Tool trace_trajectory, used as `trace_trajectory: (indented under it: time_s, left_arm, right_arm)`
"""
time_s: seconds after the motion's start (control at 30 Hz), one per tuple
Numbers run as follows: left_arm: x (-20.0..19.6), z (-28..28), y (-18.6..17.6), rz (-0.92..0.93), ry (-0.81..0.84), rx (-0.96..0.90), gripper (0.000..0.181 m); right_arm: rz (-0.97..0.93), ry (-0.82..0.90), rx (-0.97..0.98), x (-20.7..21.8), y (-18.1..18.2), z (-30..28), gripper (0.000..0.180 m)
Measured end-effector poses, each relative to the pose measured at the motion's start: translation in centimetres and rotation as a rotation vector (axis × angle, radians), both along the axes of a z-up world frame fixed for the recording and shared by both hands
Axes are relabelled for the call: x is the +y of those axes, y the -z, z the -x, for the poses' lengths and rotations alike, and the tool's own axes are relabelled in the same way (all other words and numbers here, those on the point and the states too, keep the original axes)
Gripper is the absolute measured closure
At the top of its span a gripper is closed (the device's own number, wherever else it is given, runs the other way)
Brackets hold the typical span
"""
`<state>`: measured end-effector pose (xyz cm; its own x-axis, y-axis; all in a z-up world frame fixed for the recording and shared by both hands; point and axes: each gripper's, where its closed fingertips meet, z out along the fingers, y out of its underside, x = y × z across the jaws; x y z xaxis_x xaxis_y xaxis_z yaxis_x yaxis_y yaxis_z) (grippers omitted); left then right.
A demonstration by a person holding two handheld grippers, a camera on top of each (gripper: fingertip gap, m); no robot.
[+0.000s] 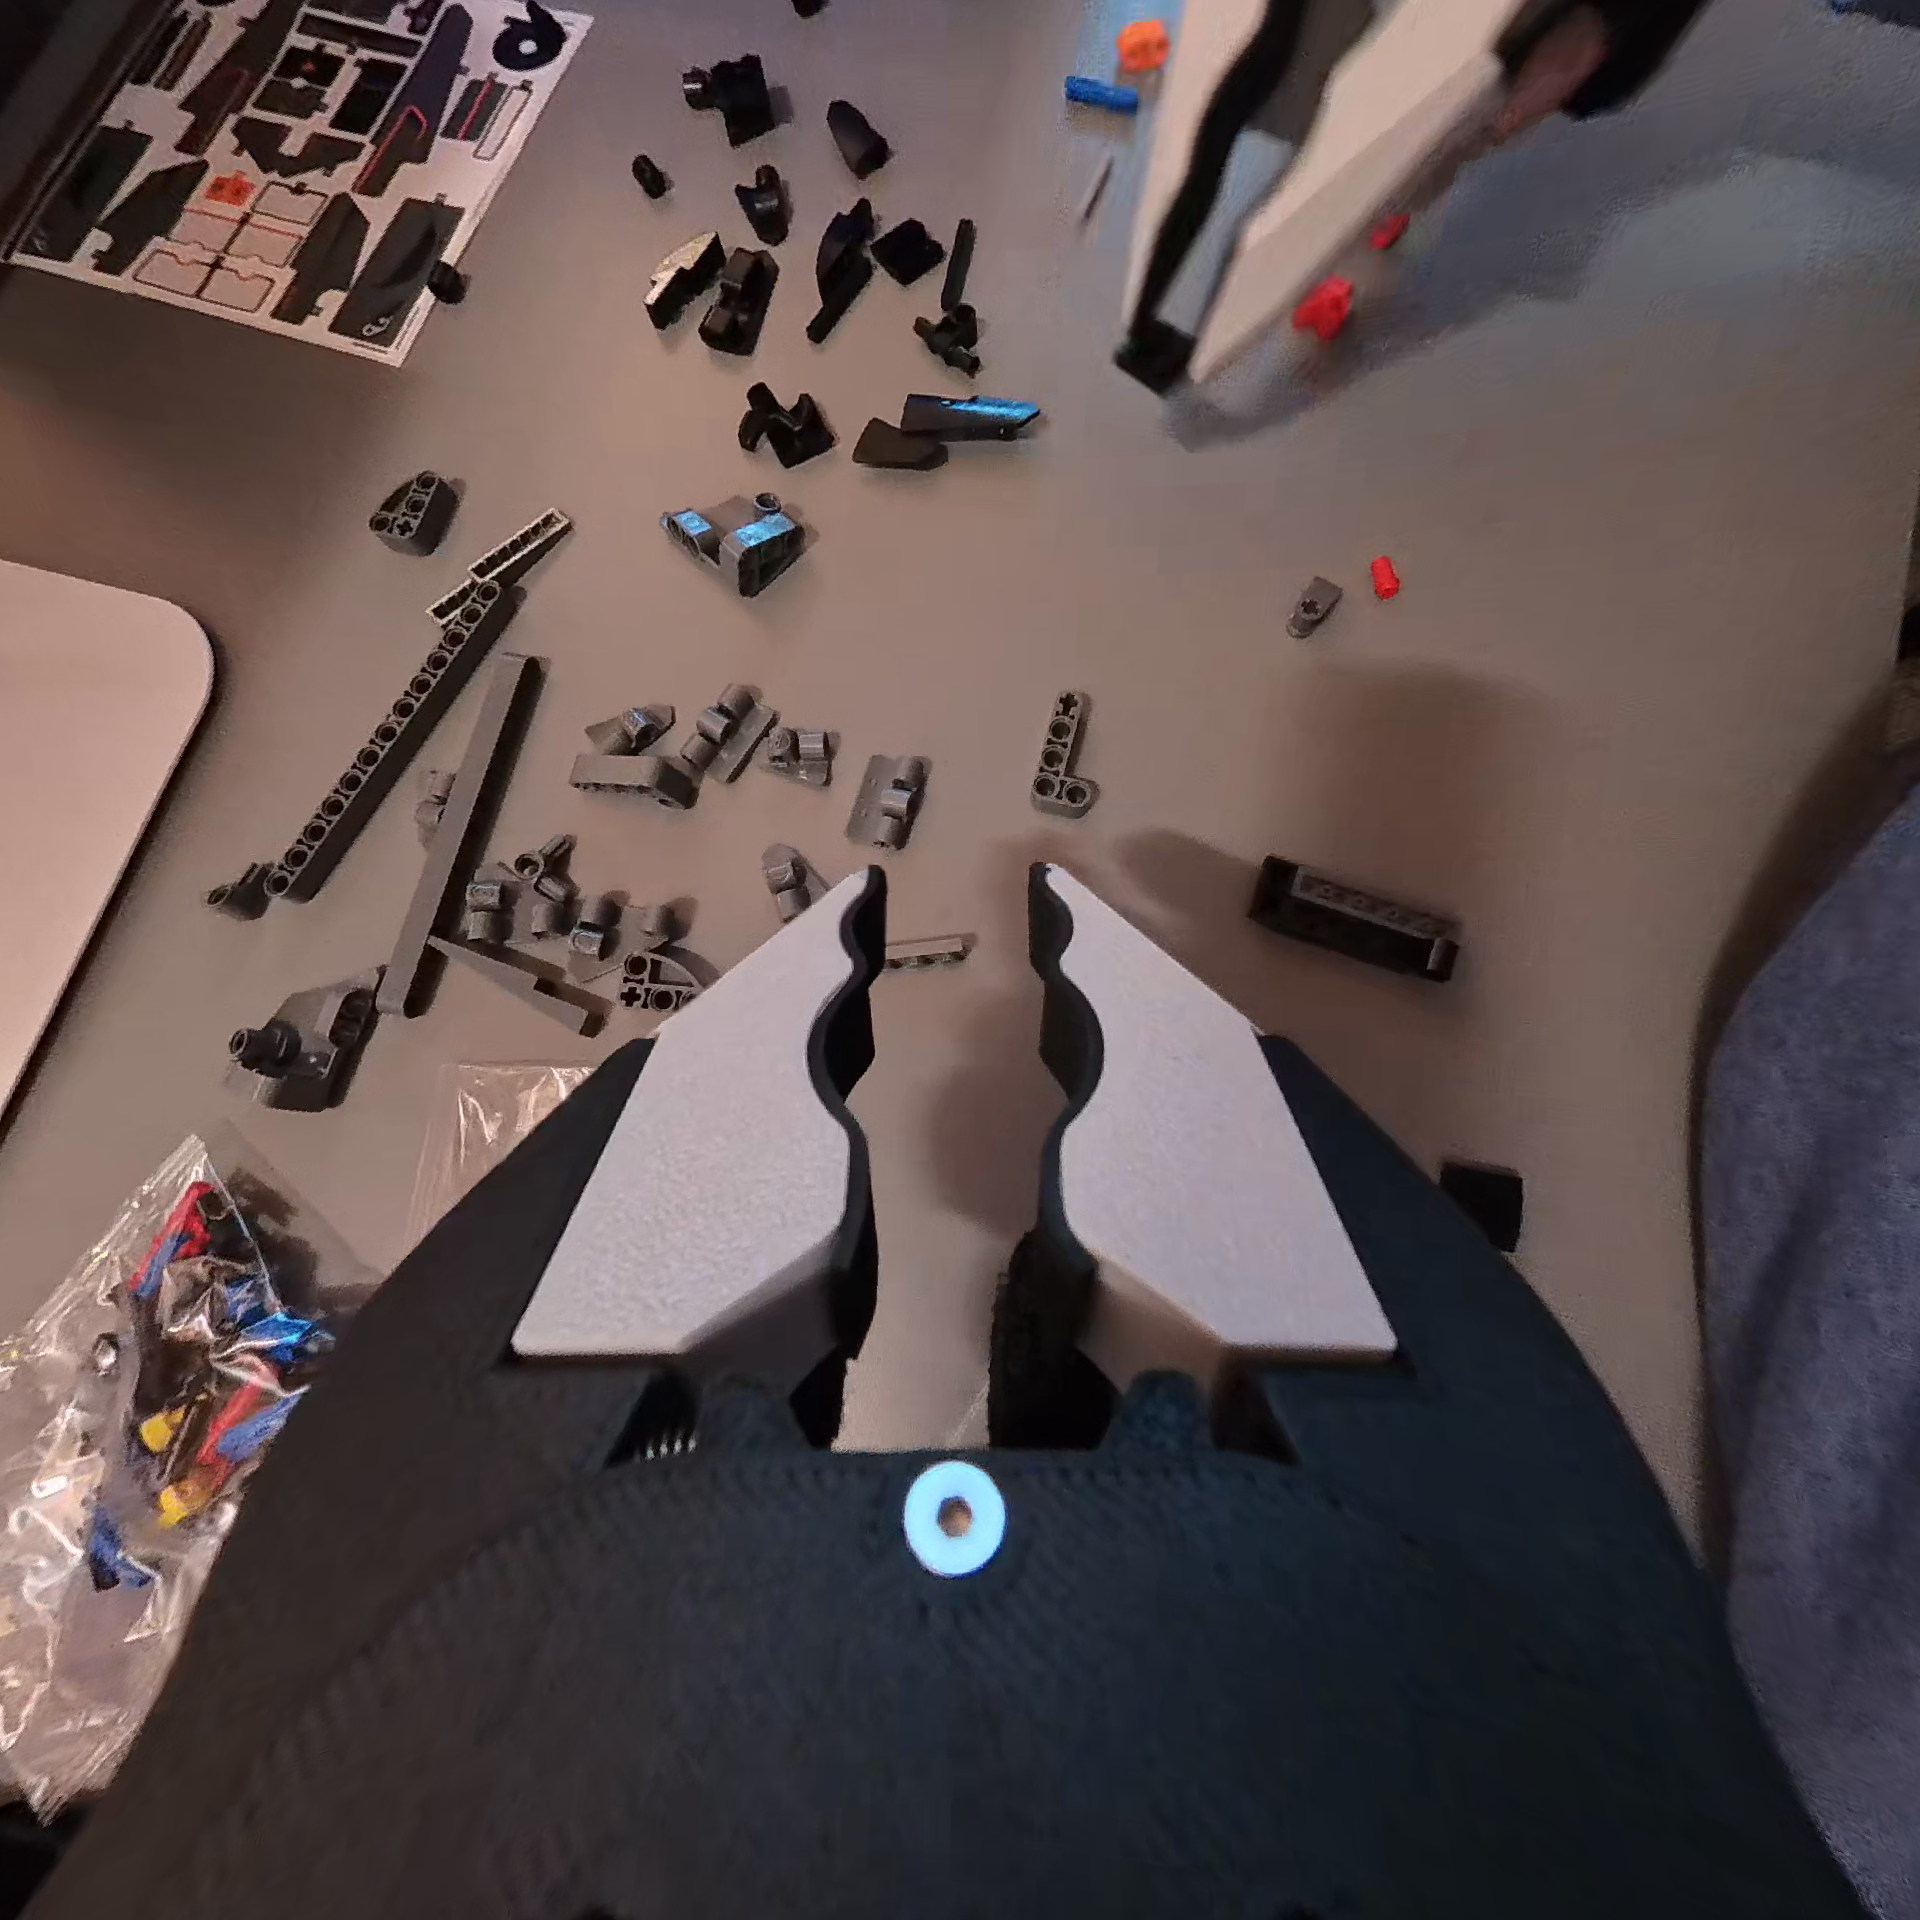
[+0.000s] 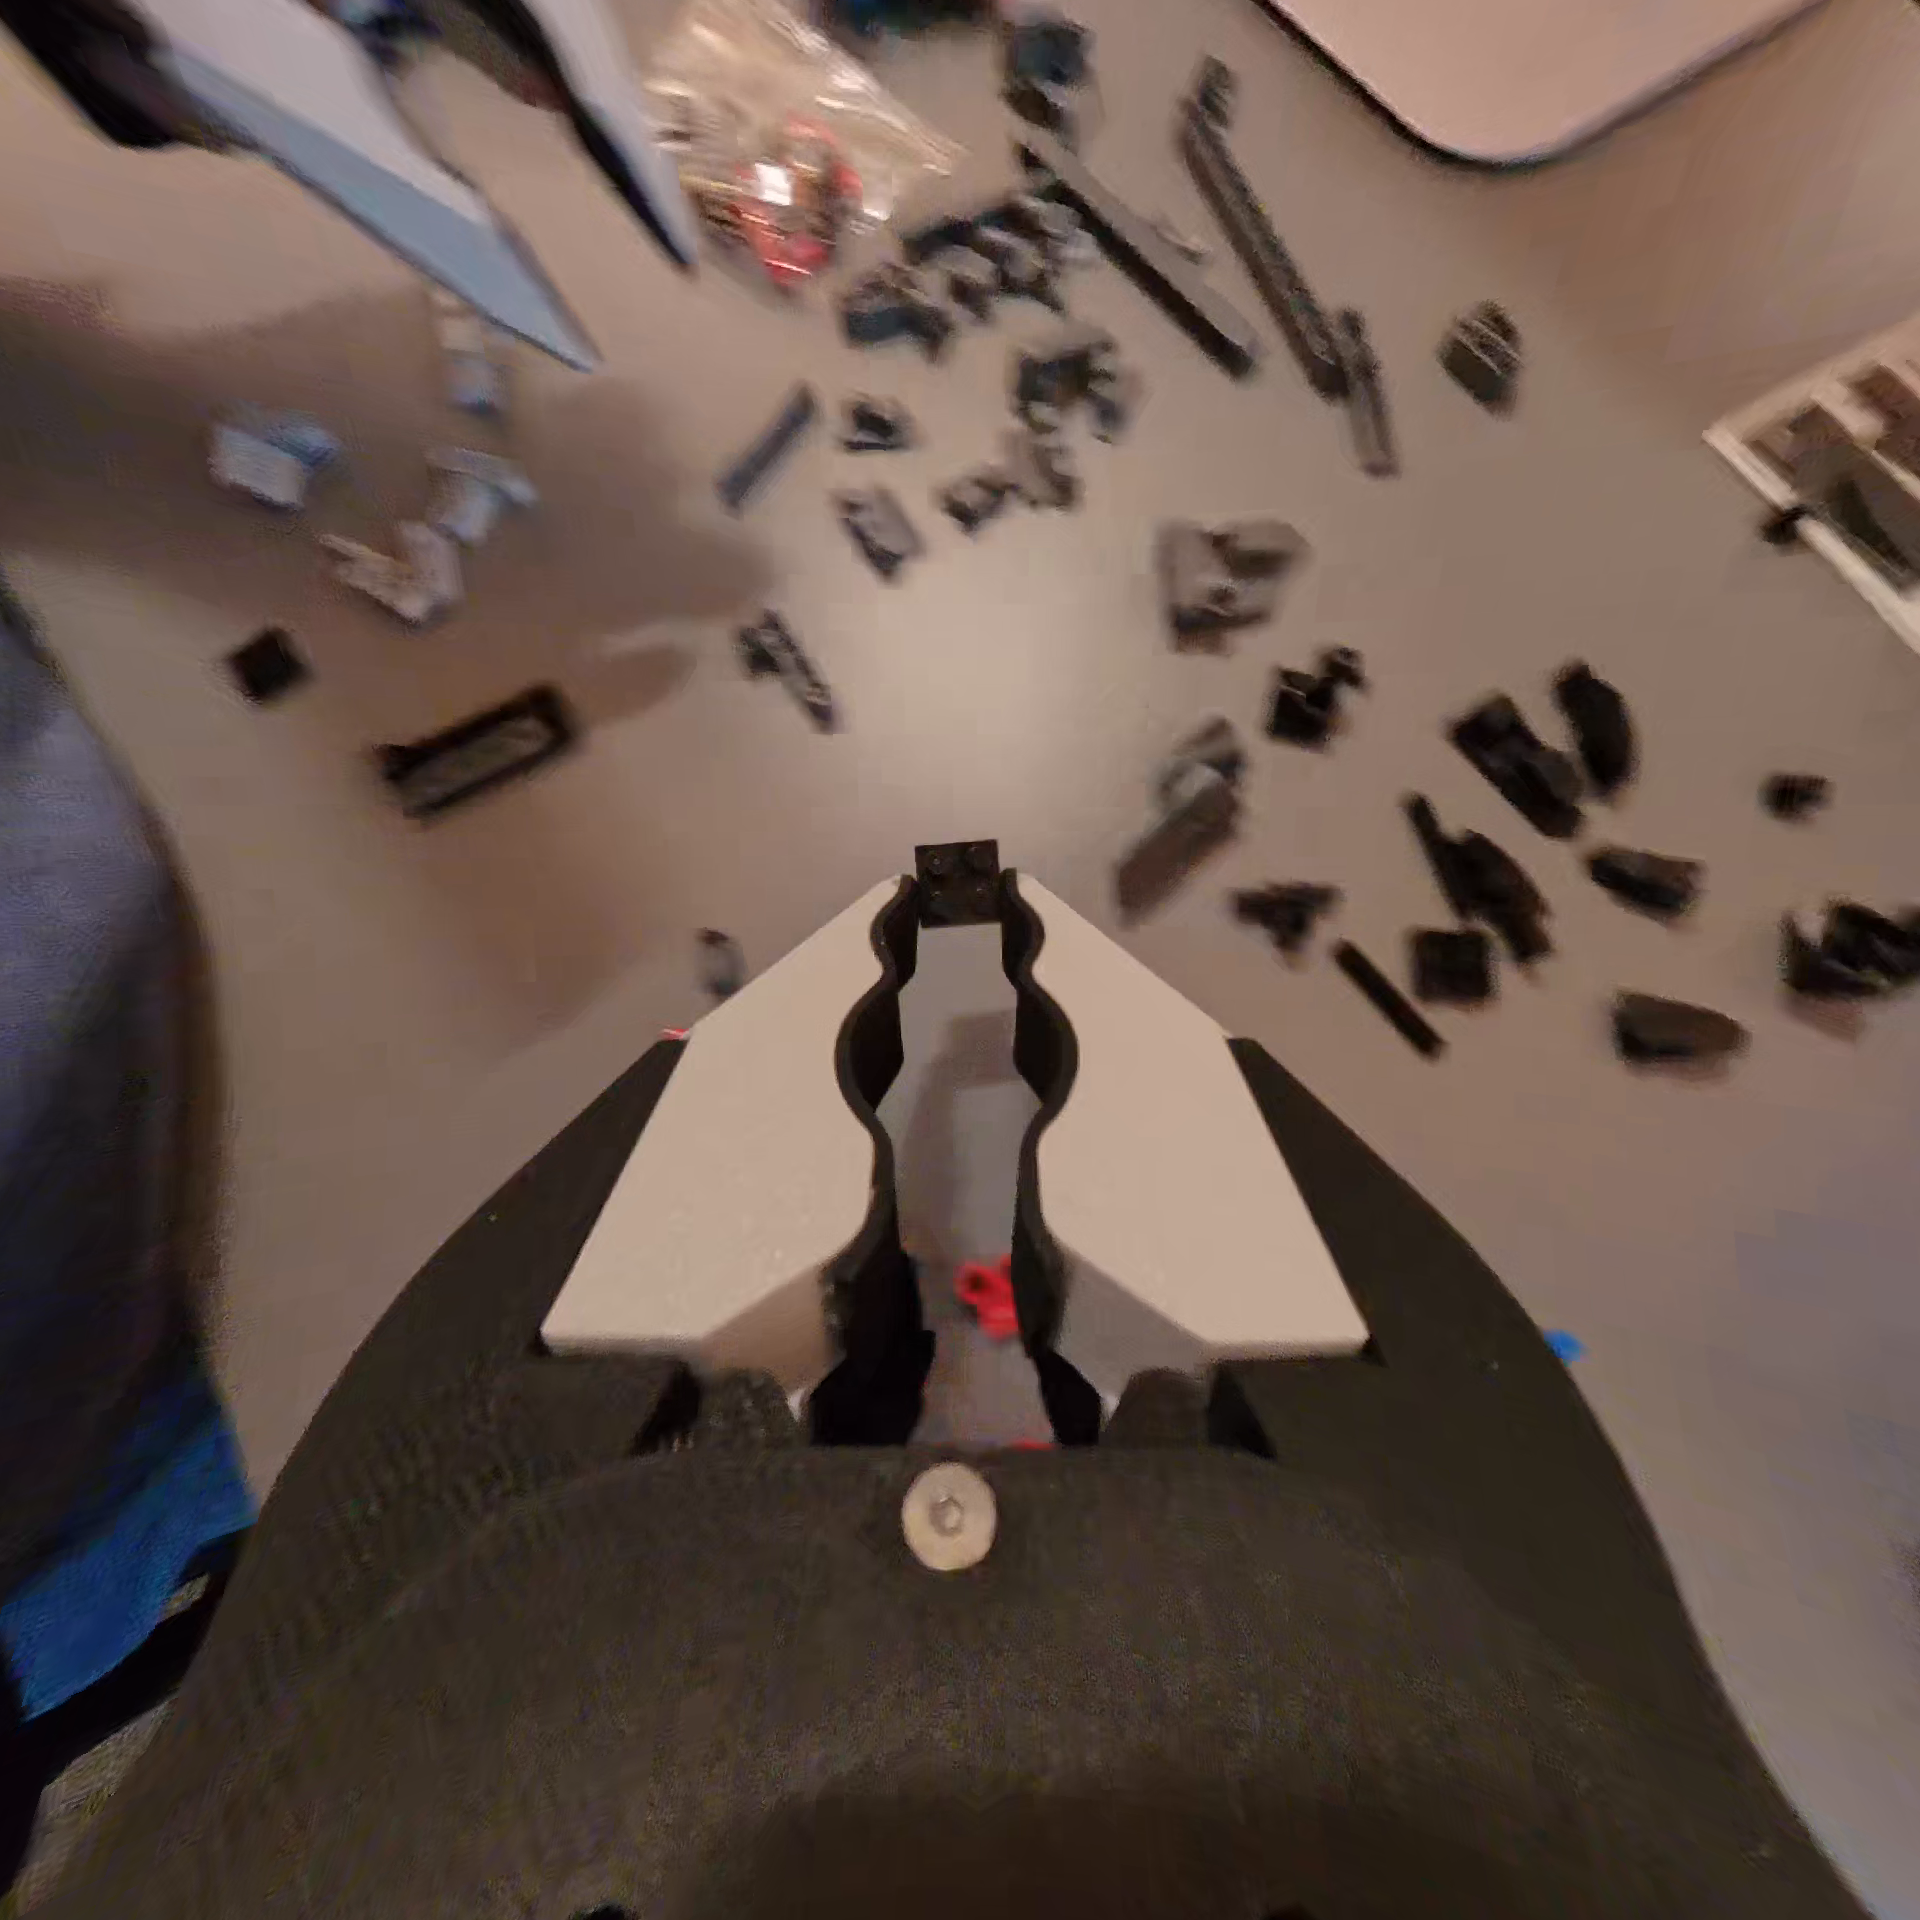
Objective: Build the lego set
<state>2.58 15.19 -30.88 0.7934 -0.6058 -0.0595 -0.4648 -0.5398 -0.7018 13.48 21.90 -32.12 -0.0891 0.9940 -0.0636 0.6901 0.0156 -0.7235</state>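
My left gripper [image 1: 956, 883] is open and empty, low over the grey table, with a small grey piece [image 1: 930, 949] lying between its fingertips. A black brick with a row of holes [image 1: 1351, 914] lies to its right, and grey beams and connectors [image 1: 717, 753] lie to its left and ahead. My right gripper [image 2: 958, 896] is shut on a small black square plate [image 2: 958, 881], held at the fingertips above the table. The right gripper also shows blurred at the top right of the left wrist view [image 1: 1174, 343]. The left gripper shows blurred at the top left of the right wrist view [image 2: 582, 312].
A pile of black pieces [image 1: 831, 249] lies ahead, with a sticker sheet [image 1: 281, 156] at top left. A plastic bag of coloured pieces [image 1: 177, 1392] lies at the lower left. A pale tray corner [image 1: 83, 748] is at left. Red pieces [image 1: 1382, 577] and a blue pin [image 1: 1101, 94] lie at right. The gap from one gripper's tips to the other's is roughly 15 cm.
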Motion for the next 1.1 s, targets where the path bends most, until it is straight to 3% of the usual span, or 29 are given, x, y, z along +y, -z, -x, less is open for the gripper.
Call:
trace_trajectory:
  time_s: [0.13,0.27,0.5,0.67,0.77,0.9,1.1]
  left_arm:
    - [-0.2,-0.4,0.3,0.004,0.012,-0.003,0.155]
    - [-0.8,-0.8,0.5,0.007,0.027,-0.007,0.156]
    - [-1.7,-1.2,0.8,0.011,0.027,-0.016,0.157]
    - [-2.0,-1.0,0.8,0.011,0.014,-0.028,0.157]
    - [-2.1,-0.7,0.6,0.007,0.007,-0.034,0.157]
    - [-2.0,-0.1,0.5,-0.002,-0.003,-0.037,0.157]
    - [-1.8,0.1,0.4,-0.016,-0.009,-0.044,0.158]
  right_arm:
    - [-0.004,-0.135,-0.013,-6.7,0.9,0.9,0.167]
    - [-0.008,-0.163,-0.035,-9.8,1.8,0.8,0.167]
    - [-0.041,-0.165,-0.081,-10.8,3.6,0.8,0.166]
    - [-0.027,-0.182,-0.094,-10.6,3.6,0.8,0.155]
    - [-0.023,-0.137,-0.048,-8.5,1.9,1.0,0.154]
    - [-0.070,0.018,0.015,-2.2,0.0,2.2,0.158]
    - [-0.075,0.195,0.000,6.0,1.0,5.4,0.160]
